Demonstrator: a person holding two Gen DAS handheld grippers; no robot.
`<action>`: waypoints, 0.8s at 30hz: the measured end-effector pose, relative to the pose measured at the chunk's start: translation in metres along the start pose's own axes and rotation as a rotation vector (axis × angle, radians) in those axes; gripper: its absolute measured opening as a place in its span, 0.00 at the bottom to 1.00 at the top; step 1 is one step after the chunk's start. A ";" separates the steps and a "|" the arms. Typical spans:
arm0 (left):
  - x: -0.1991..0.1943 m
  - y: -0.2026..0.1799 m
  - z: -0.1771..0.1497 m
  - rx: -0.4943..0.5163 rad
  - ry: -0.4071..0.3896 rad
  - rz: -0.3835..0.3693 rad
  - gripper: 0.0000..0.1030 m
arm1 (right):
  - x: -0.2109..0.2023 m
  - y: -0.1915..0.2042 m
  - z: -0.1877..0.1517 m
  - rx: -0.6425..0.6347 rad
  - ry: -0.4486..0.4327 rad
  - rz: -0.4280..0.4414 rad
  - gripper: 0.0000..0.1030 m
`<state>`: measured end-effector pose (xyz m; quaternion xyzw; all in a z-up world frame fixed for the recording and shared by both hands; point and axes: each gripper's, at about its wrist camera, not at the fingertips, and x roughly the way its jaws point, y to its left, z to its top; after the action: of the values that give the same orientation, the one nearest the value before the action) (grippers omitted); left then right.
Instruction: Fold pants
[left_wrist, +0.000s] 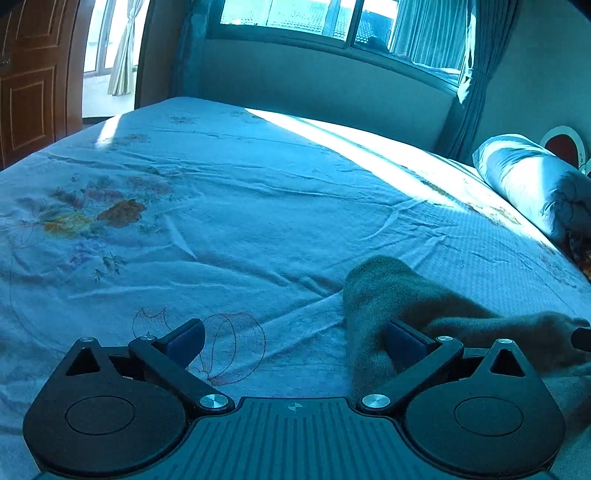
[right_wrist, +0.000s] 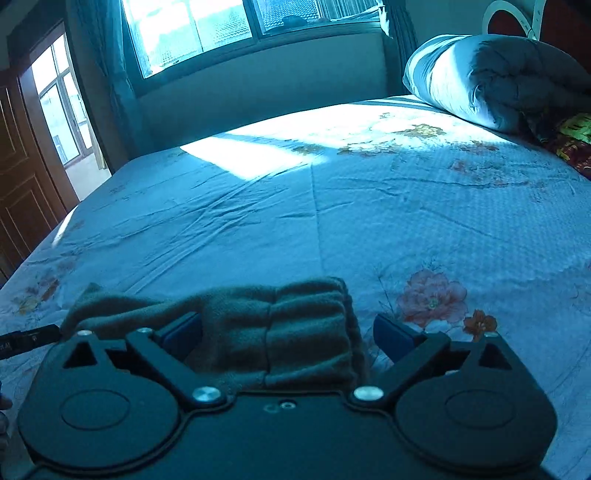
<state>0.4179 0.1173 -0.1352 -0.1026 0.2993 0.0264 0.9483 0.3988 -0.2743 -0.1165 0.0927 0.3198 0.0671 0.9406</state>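
Bed (left_wrist: 258, 206) fills both views, covered by a wrinkled pale sheet with printed flowers; a strip of sunlight crosses its far side under the window (left_wrist: 332, 22). Pants (right_wrist: 280, 332), dull grey-green fleece, lie bunched on the near part of the bed. Right wrist view: right gripper (right_wrist: 288, 338) has its jaws spread wide, the ribbed, folded end of the pants lying between them; the left pad sits at the cloth's edge, the right pad stands clear over bare sheet beside a pink flower print, so nothing is clamped. Left wrist view: left gripper (left_wrist: 295, 341) also has jaws wide apart, open over bare sheet and a faint outline print; the pants (left_wrist: 388, 295) rise as a hump to its right, around its right finger (left_wrist: 406, 338) — cloth is motion-blurred there, so contact is possible but not certain. Rolled quilt (right_wrist: 498, 81) lies at the far right of the bed, well apart from the pants, with a patterned red-and-yellow cloth (right_wrist: 569, 140) just below it. Only the right view shows the pants' ribbed fold clearly, plus the tip of the other gripper at its left edge. Only the left view shows the orange flower cluster (left_wrist: 92, 218) and the wooden door (left_wrist: 33, 81) at left. Curtains (left_wrist: 469, 92) hang beside the window. Nothing stands between the grippers and the pants.
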 end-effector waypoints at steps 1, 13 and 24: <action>0.002 -0.002 0.006 0.008 -0.011 -0.005 1.00 | -0.001 0.005 0.006 -0.004 -0.005 0.014 0.91; 0.056 -0.017 0.035 0.054 0.035 -0.022 1.00 | 0.037 0.032 0.032 -0.207 0.098 -0.122 0.88; 0.038 0.023 0.028 -0.026 0.027 0.026 1.00 | 0.004 0.009 0.020 -0.112 -0.033 -0.055 0.90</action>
<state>0.4622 0.1457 -0.1385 -0.1114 0.3132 0.0410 0.9422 0.4136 -0.2671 -0.1016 0.0322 0.3023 0.0576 0.9509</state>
